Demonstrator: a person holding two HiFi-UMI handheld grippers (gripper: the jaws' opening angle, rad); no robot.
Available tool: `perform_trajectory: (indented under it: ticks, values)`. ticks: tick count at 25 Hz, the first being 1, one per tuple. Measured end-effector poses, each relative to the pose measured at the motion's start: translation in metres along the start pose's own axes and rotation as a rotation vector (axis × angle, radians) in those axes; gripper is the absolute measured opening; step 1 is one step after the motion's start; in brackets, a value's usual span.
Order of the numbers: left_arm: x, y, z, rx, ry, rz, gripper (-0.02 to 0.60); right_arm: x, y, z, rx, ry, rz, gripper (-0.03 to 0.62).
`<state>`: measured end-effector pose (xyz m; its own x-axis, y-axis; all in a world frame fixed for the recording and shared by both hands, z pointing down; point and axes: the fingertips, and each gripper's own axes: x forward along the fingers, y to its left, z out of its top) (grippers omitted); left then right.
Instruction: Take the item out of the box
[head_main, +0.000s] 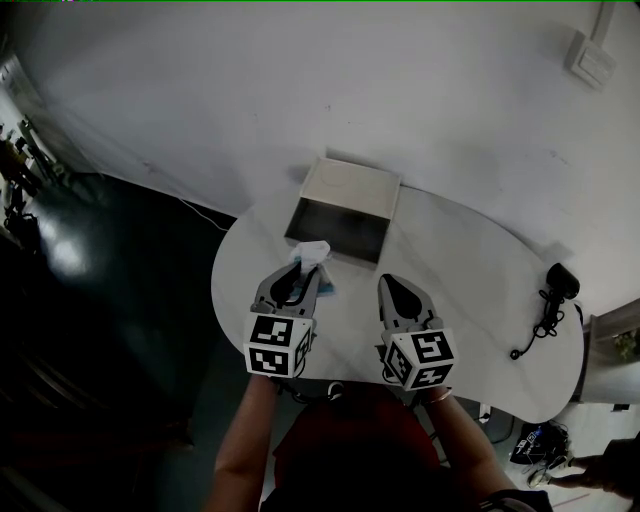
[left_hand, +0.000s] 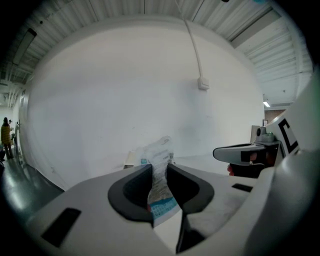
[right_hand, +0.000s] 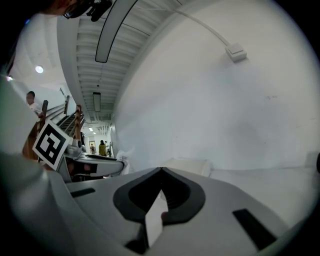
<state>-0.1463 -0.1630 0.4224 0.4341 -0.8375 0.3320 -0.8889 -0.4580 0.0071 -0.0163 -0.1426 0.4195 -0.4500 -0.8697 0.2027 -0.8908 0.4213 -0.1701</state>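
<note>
scene: a person is standing at a white rounded table, holding one gripper in each hand, both at the lower centre of the head view.
left gripper: its jaws are pinching a packet, standing narrow with only the thin packet between the dark pads; in the left gripper view the pads are pressing on both faces of it.
packet: the task's item, a crinkled white packet with blue print, is standing upright in the left jaws, its top sticking up past the tips. it is hanging outside the box, just in front of the near edge, at the centre of the head view.
box: it is sitting open at the upper centre of the table, its dark inside facing up and its pale lid lying back behind it. i cannot tell whether anything is lying inside.
right gripper: its jaws are meeting at the tips with nothing between them, as the right gripper view is showing. it is hovering just right of the left gripper, apart from the packet and the box.
cable: a black cable with a small black device is lying at the right edge of the table, well apart from both grippers.
wall: a white wall is filling the upper part of every view.
</note>
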Motion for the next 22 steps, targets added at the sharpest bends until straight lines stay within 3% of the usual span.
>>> perform_trajectory:
  ticks: [12, 22]
  values:
    - [-0.027, -0.001, 0.000, -0.082, -0.086, 0.031, 0.109, -0.010, 0.011, 0.003, -0.019, -0.007, -0.007, 0.014]
    - [-0.044, -0.002, 0.000, -0.107, -0.133, 0.036, 0.109, -0.017, 0.026, 0.010, -0.015, -0.041, 0.017, 0.014]
